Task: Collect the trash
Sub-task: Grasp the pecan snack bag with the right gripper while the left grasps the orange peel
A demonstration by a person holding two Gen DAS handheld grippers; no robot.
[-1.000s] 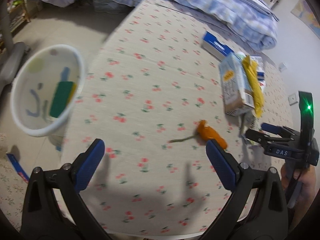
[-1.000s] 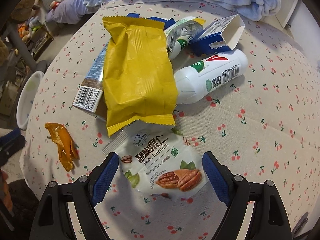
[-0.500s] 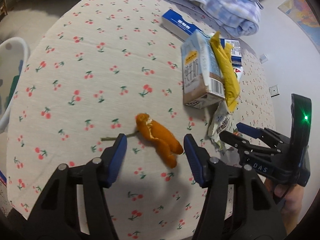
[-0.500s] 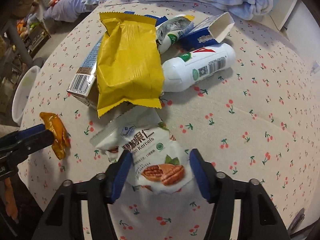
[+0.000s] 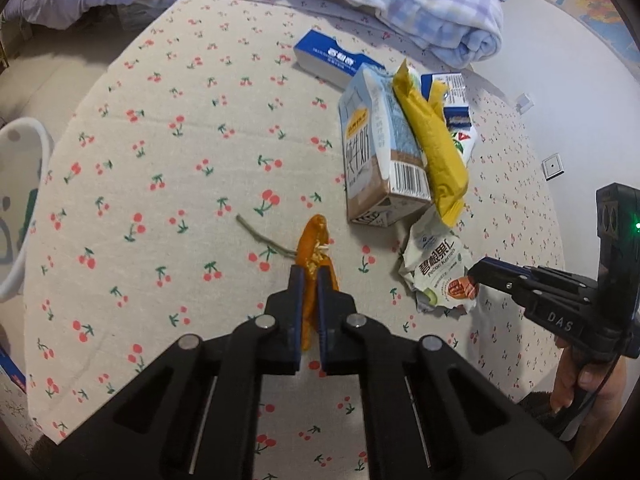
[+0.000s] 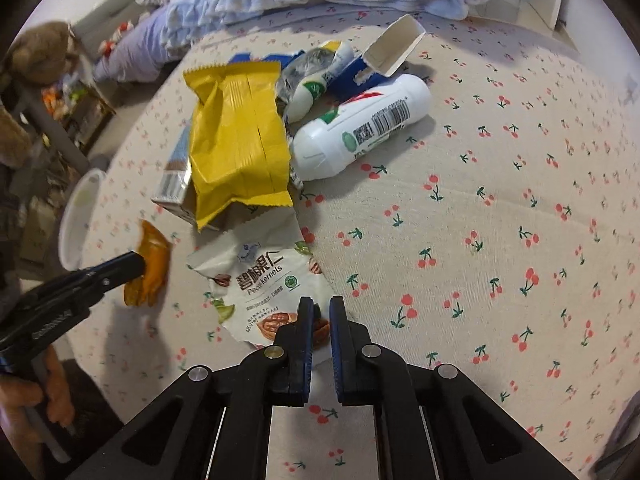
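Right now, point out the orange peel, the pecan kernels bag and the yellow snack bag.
orange peel point(image 5: 314, 240): left wrist view, upper end beyond the fingertips.
pecan kernels bag point(image 6: 260, 272): right wrist view, printed front at the lettering.
yellow snack bag point(image 6: 238, 140): right wrist view, middle of its back seam.

A cherry-print tablecloth point(image 5: 168, 168) covers the round surface. At its far edge lies a folded blue checked blanket point(image 5: 420, 12). On the wall to the right sit a map point(image 5: 600, 8) and a pale switch plate point(image 5: 553, 166).
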